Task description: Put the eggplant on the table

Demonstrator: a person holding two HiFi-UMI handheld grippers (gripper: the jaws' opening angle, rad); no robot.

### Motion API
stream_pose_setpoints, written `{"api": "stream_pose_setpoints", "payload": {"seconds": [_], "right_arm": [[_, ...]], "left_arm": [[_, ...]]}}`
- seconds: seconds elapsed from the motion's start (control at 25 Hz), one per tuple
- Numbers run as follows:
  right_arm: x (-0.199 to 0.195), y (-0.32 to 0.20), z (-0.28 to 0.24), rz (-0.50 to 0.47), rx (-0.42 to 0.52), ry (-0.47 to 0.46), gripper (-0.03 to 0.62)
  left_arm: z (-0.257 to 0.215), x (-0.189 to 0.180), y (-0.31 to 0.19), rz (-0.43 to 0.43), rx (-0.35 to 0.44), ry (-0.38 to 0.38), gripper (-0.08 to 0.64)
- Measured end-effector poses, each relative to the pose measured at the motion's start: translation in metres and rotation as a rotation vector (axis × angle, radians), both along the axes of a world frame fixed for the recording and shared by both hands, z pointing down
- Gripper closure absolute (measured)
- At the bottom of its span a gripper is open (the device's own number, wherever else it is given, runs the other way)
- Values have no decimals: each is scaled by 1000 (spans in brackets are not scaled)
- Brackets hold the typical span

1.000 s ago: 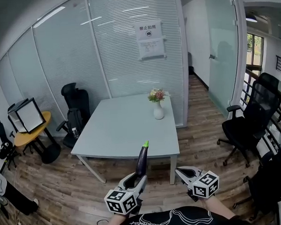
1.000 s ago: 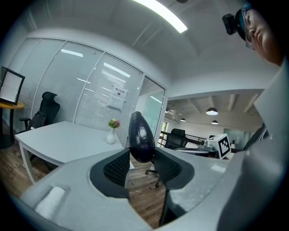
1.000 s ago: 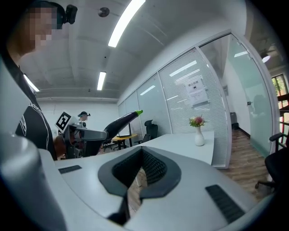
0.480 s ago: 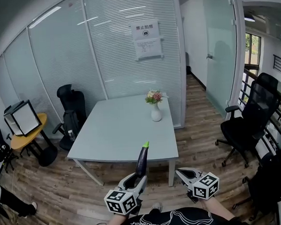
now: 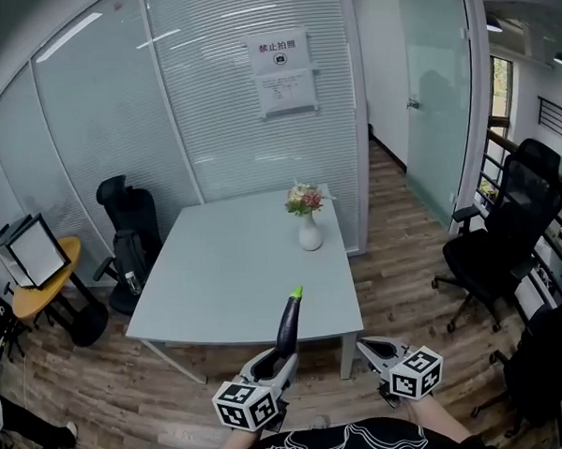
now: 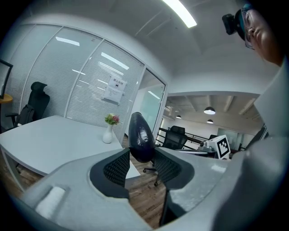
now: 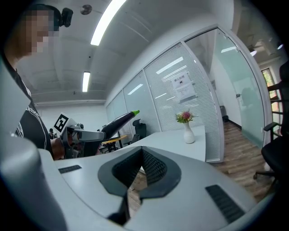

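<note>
Only my left gripper view shows the grip itself: the left hand-held gripper (image 6: 142, 163) is clenched, its ribbed black pads pressing on the blunt end of the glossy dark-purple eggplant (image 6: 140, 134). My head view gives the whole fruit, slender and green-tipped, held in the air by the near edge of the pale grey rectangular worktop (image 5: 219, 288), not resting on it. The right hand-held gripper (image 7: 141, 152) is closed on nothing.

Count on inspection:

- One eggplant (image 5: 287, 324).
- Two grippers: left gripper (image 5: 281, 360), right gripper (image 5: 370, 347).
- One grey table (image 5: 219, 288).
- One vase (image 5: 309, 234).
- One yellow table (image 5: 27, 303), far left.
- Three black chairs: left chair (image 5: 120, 208), right chair (image 5: 498, 250), near-right chair (image 5: 551, 350).
- One wall notice (image 5: 281, 64).
</note>
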State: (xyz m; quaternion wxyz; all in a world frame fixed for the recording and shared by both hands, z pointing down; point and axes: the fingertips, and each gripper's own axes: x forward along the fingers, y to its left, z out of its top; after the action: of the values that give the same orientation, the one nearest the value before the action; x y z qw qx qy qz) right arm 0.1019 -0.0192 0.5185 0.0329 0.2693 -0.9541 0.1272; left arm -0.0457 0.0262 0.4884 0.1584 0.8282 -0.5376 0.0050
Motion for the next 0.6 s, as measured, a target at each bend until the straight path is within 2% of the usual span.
{"api": "stream_pose_setpoints", "payload": {"seconds": [0.36,0.6], "right_arm": [[-56,-100,-9,34,-9,13,583],[-94,-149,-14,59,6,11,583]], "left_arm": [[-5,-59,-107,41,-16,-5,387],[-14,-94,-161,76,11,-18,387]]}}
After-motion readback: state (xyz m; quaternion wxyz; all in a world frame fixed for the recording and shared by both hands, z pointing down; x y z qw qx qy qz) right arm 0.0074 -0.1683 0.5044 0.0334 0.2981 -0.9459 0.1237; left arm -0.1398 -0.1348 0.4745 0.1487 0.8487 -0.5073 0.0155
